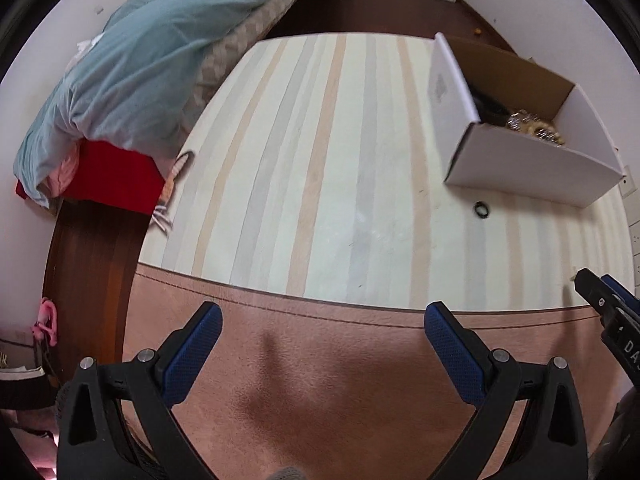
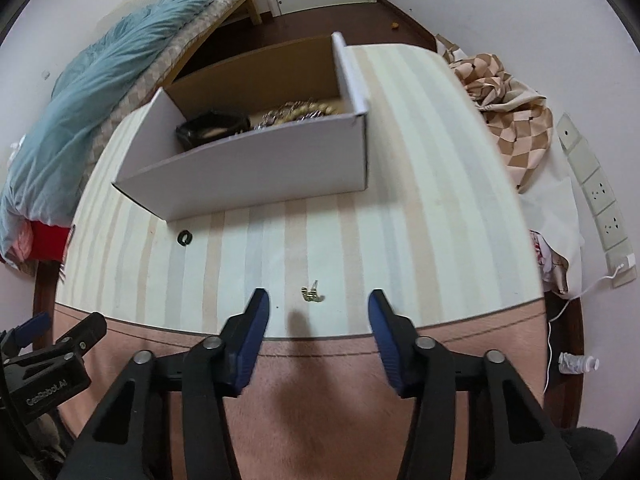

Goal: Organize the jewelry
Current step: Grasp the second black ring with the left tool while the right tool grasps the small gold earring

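Right gripper [image 2: 316, 320] spread, empty, lined up on the small gold trinket [image 2: 312, 294].
Trinket lies on the striped cloth [image 2: 420, 240] just ahead of its fingers; advise lowering squarely, pinching low. Left gripper [image 1: 322, 334] spread, idle; white box [image 2: 248, 176] beyond.

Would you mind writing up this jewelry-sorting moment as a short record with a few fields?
surface: striped cloth on a table
container: open white cardboard box, already holding gold-toned jewelry and a black item
loose pieces: black ring just in front of the box; small gold earring near the table's front edge
left tool: open, empty
right tool: open, empty, earring lying between its fingertips
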The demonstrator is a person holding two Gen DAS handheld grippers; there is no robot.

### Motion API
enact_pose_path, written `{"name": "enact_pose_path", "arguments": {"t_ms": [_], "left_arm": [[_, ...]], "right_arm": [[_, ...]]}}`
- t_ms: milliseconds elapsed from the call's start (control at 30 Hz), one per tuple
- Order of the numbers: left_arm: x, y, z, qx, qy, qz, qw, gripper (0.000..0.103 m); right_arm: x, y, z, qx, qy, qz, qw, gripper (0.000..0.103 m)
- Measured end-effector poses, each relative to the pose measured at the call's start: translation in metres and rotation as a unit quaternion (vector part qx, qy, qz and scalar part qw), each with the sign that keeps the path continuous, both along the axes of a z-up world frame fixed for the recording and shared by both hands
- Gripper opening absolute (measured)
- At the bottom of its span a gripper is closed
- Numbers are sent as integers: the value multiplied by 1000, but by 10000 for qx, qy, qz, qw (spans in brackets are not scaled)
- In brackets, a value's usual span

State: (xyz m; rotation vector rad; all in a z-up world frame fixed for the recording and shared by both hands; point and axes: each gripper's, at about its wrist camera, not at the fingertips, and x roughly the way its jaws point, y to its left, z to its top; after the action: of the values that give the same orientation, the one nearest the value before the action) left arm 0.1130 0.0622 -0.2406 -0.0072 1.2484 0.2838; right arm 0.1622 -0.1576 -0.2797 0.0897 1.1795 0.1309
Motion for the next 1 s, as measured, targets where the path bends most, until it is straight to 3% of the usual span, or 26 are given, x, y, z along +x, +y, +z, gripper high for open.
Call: {"name": "enact_pose_path", "arguments": {"t_ms": [133,167,233,433,667,800,933,1000], "left_arm": [[2,5,-8,37,76,9,10000,103],[2,6,-10,55,84,4,9999,103],[3,7,-11,86,88,0,9999,103],[17,-1,-13,-54,57,-107,9999,103],[51,-29,-13,-627,-155,-345,9973,101],[68,-51,-15,-635,-216,-635,9957,82],[77,-66,-22,-612,-192,-887,9940,48],[80,-69,-24,-653,-207,-945,9932,38]], "right_arm": [[2,11,-7,-241,-107,90,9996,29],[2,14,-8,-313,-114,148,9993,19],[1,17,-8,-403,-179,209,9988,9],[-2,9,2,-324,-341,102,9988,9],[8,-25,22,-228,-503,-291,9980,9],[16,-39,22,-212,-477,-477,9975,9],[22,-52,20,-145,-441,-627,9970,9],[23,-54,20,-151,-443,-671,9967,9]]}}
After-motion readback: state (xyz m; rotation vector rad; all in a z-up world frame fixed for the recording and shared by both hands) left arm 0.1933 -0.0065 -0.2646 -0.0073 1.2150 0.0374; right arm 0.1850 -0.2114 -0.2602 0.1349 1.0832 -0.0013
